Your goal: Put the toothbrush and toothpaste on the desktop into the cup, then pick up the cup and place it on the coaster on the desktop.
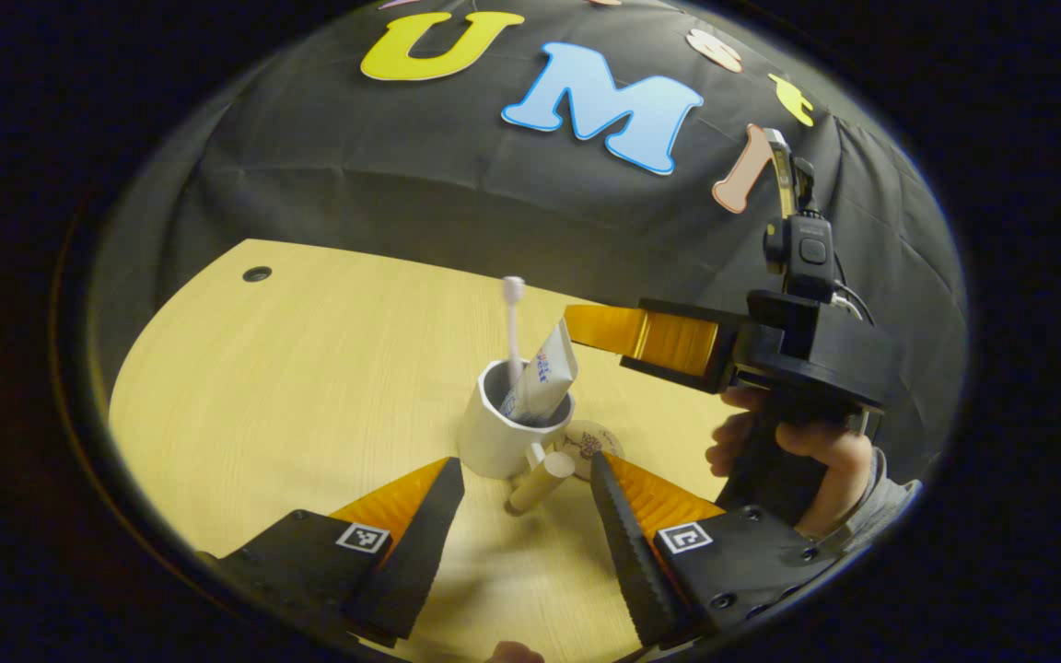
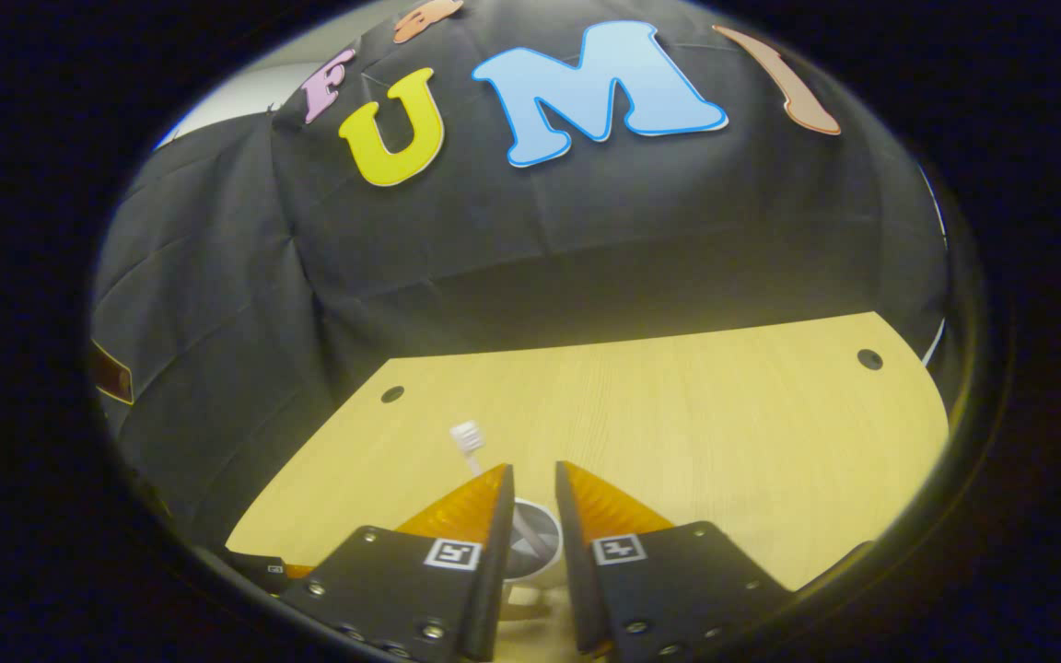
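cup [image 1: 494,433] ahead of left claw [image 1: 527,474], handle between fingers

A recording booth: black cloth wall [image 2: 530,239] behind a pale wooden desktop [image 2: 696,405].

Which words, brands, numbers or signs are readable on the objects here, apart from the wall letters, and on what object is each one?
Nothing can be quoted as readable text.
Toothpaste tube: blue and red print, too blurred to read.
Square markers on the left claw and right claw: coded patterns, no words.
Coaster: a drawing, no readable text.
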